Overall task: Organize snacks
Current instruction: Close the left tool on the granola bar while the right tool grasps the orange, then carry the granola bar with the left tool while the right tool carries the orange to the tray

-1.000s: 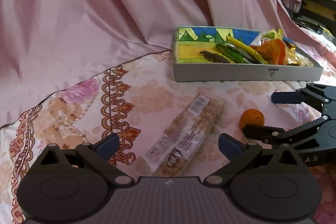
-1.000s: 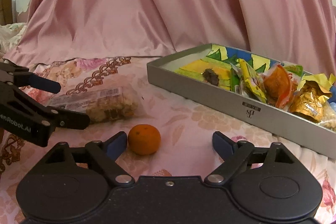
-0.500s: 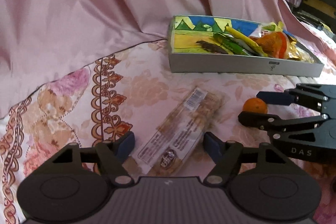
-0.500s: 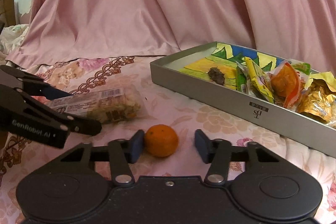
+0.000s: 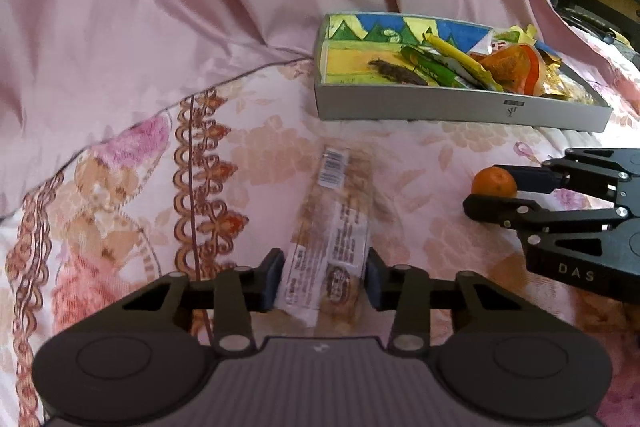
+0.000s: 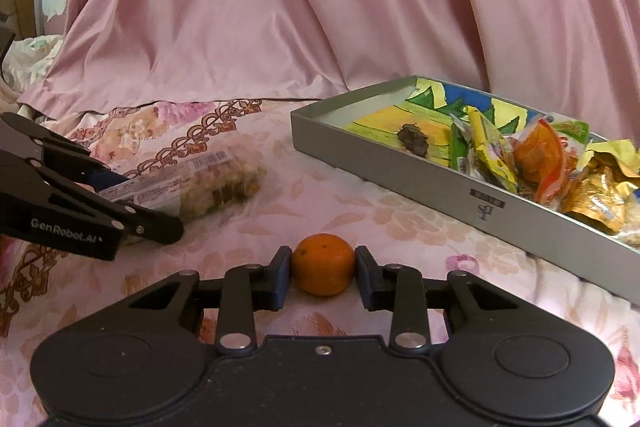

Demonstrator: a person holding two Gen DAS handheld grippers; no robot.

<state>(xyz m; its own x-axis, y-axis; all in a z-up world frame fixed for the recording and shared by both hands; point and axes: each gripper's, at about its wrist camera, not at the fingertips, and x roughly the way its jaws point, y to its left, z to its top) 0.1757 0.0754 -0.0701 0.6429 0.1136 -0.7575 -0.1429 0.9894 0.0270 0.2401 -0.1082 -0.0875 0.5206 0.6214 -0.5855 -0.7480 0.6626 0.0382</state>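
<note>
I had both tools down on the floral bedsheet [image 6: 420, 211] at once. The right tool [image 6: 322, 273] had just been closing, and its pads sat against either side of the small orange [image 6: 322, 269], clamped on it, with the fruit resting on the sheet in front of the grey tray [image 6: 460, 203]. The left tool [image 5: 322, 281] had also just been closing, its pads hard up against the near end of the long clear-wrapped snack bar [image 5: 334, 227], which lay flat and pointed toward the tray; I judged it clamped on the wrapper, though only at that end.

To do this step well, I reckoned the orange needed a firm but not crushing squeeze across its widest part, since a round fruit can roll out if the pads sit high. The bar was the trickier one: held by one end, it would likely droop and swing, so a slow, straight lift seemed wise before carrying it over. The tray already held wrapped snacks [image 6: 540, 155] crowded at its right end, so the bare painted part at the left looked the better landing spot. I also wanted the two tools kept apart while crossing to it.
</note>
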